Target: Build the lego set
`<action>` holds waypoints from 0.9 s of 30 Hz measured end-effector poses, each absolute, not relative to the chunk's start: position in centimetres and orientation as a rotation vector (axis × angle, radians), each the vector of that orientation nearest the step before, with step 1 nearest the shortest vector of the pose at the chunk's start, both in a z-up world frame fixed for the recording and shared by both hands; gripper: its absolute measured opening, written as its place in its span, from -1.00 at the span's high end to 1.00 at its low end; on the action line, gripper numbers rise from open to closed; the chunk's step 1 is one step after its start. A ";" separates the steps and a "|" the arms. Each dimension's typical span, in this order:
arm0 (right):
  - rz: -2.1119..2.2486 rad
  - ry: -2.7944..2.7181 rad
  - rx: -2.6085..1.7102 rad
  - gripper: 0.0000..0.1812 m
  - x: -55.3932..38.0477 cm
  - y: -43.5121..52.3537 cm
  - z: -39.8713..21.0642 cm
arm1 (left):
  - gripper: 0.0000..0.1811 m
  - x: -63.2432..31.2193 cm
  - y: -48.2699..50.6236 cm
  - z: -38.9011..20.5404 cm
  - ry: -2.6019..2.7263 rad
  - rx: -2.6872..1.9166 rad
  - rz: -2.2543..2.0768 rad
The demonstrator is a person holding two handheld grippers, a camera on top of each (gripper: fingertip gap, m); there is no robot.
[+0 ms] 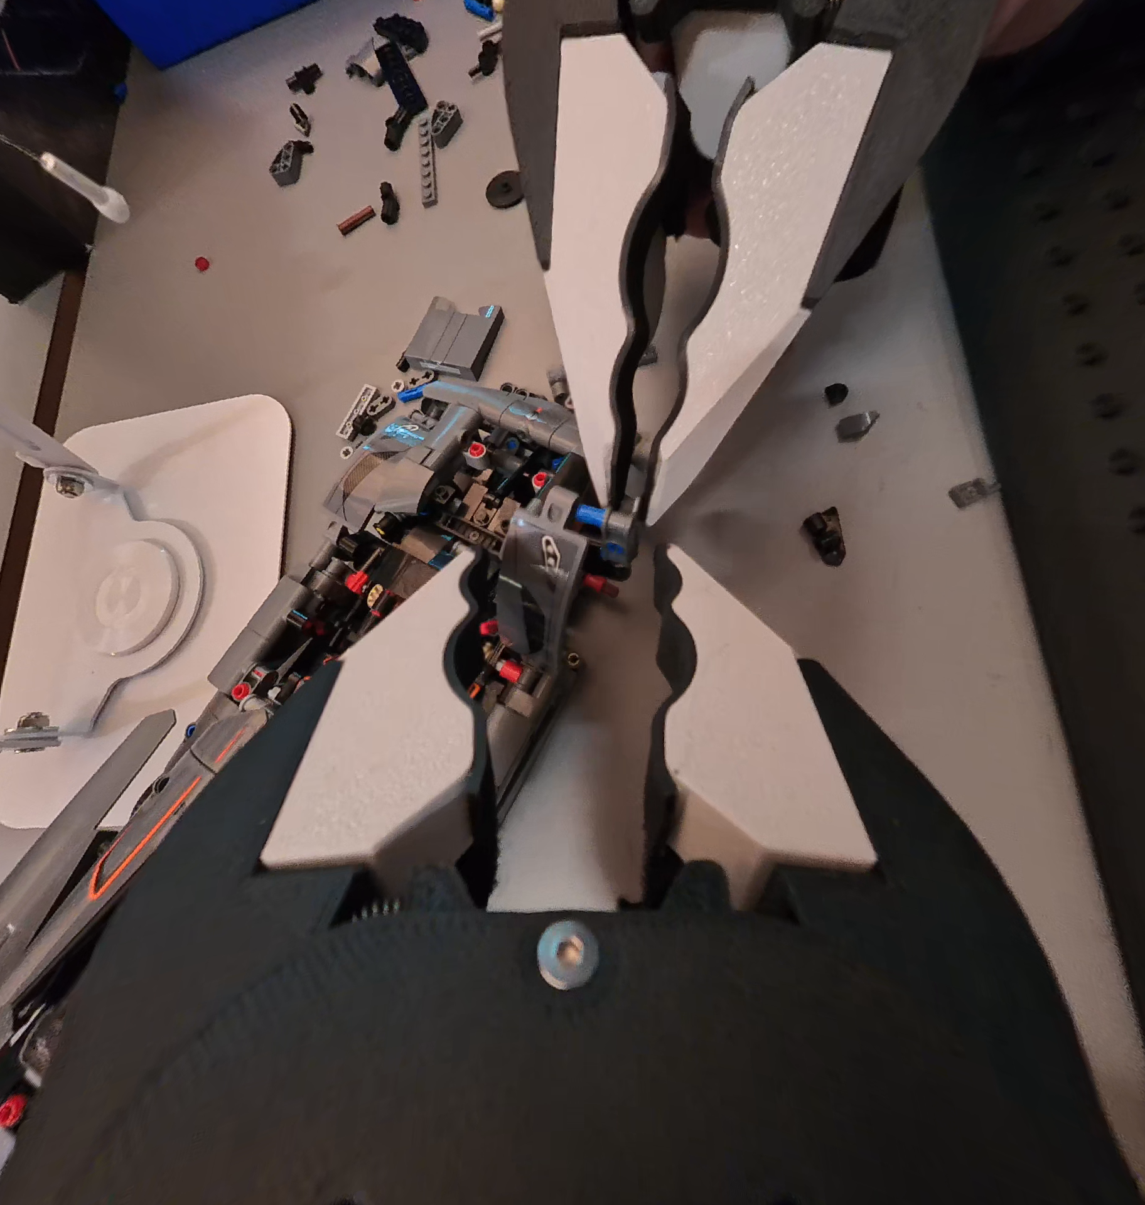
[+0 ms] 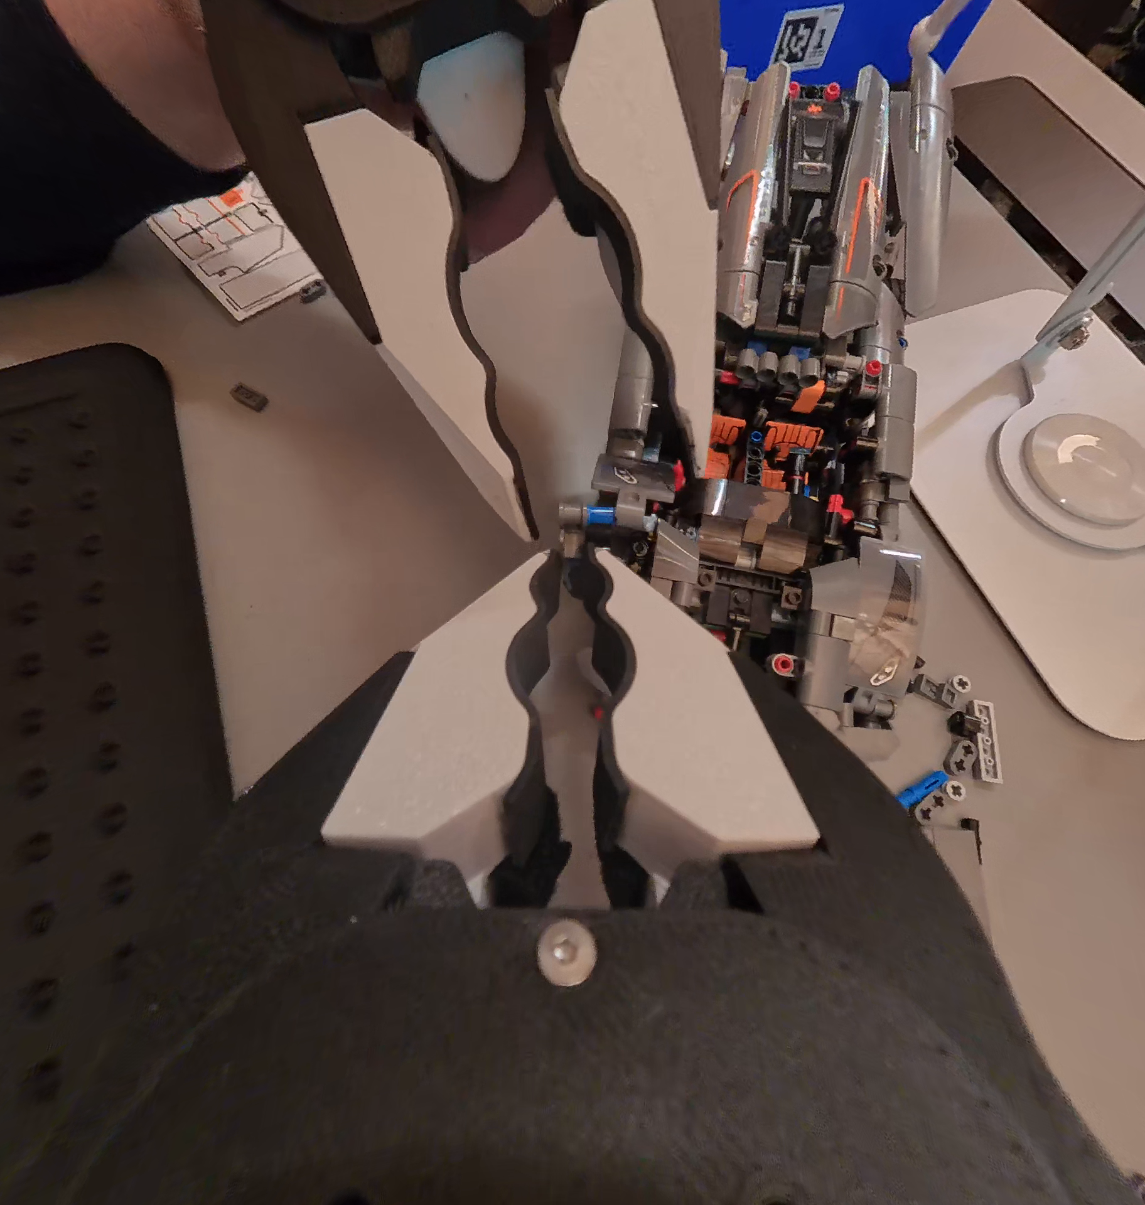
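Right gripper (image 2: pixel 566 554), nearest in the right wrist view: jaws nearly closed, tips pinching a small grey connector (image 2: pixel 571 521) that carries a blue pin (image 2: pixel 599 516). The pin points toward the model (image 2: pixel 762 541), a grey, black and orange car on the white table (image 2: pixel 335 587). The narrow tip grip probably leaves the pin free for its hole.

Left gripper (image 1: pixel 566 551), nearest in its own view: jaws spread wide, nothing held. One finger (image 1: pixel 426 626) lies over the model's (image 1: pixel 426 495) grey panel (image 1: pixel 544 554); the other is out over bare table (image 1: pixel 915 587). Whether that finger presses the model cannot be told. It looks placed to brace the car against the sideways push of the pin.

In the left view the right gripper (image 1: pixel 625 515) comes down from above, connector (image 1: pixel 622 525) and pin (image 1: pixel 589 514) at the panel's edge. The pin seems just beside the frame; whether it has entered cannot be told.

Further out: small grey beams and a blue pin (image 2: pixel 961 750) beside the model's front corner, handy for later steps. A scatter of dark parts (image 1: pixel 394 124) lies well apart. A paper sheet (image 2: pixel 237 248) sits past the left gripper (image 2: pixel 537 528).

Judgement: mid-build, one side fitting going on.
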State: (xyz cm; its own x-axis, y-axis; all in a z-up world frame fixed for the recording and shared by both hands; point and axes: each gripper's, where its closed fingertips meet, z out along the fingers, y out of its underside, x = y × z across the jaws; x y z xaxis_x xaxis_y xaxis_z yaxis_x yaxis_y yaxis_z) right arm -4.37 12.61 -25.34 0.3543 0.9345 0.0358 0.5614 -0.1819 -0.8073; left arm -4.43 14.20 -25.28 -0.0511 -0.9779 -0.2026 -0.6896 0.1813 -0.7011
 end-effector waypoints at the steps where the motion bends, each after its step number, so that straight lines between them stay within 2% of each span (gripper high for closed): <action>1: 0.628 -1.309 -1.856 0.95 -4.4 12.6 -25.3 | 0.46 -4.5 14.1 -25.2 1.806 -1.567 -0.584; 9: 0.628 -1.290 -1.861 0.95 -4.3 12.8 -25.1 | 0.64 -3.9 14.1 -24.4 1.750 -1.558 -0.662; 20: 0.634 -1.261 -1.881 0.95 -4.0 13.1 -25.2 | 0.64 -3.5 14.4 -24.5 1.708 -1.575 -0.709; 23: 0.643 -1.262 -1.880 0.95 -4.1 12.9 -25.2 | 0.57 -3.4 14.3 -24.7 1.713 -1.603 -0.727; 27: 0.645 -1.253 -1.884 0.96 -3.9 13.0 -25.2 | 0.61 -3.3 14.4 -24.8 1.707 -1.601 -0.733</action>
State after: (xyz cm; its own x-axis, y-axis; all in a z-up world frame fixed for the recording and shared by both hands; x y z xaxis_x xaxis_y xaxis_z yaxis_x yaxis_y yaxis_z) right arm -3.92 13.00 -25.19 0.3884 0.9215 0.0036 0.5327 -0.2213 -0.8168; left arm -3.34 14.40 -24.84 -0.0162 -0.9952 -0.0967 -0.6150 0.0862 -0.7838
